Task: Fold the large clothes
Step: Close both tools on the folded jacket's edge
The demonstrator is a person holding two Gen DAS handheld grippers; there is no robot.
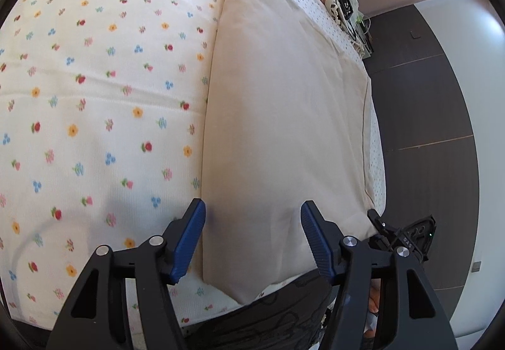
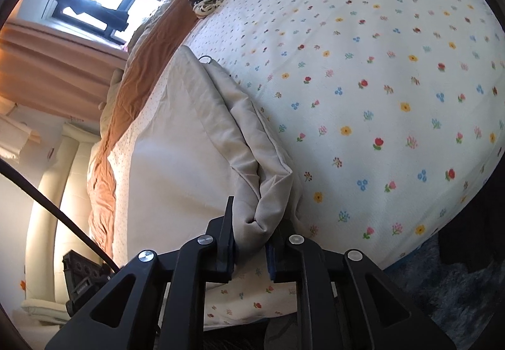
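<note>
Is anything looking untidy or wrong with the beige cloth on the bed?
Mostly neat. The beige cloth lies flat, but its near corner is bunched and creased between the right gripper fingers.

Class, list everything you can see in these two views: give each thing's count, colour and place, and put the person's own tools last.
Folded cloth: one, beige, lying long along the bed's edge.
Bedspread: one, white with small flowers, covering the bed.
Orange blanket: one, bunched along the bed's far side.
Curtain: one, pinkish, under the window.
Floor: dark boards beside the bed.
Left hand-held gripper: one, black with blue pads, open over the cloth's end.
Right hand-held gripper: one, black, cloth bunched between its fingers.
</note>
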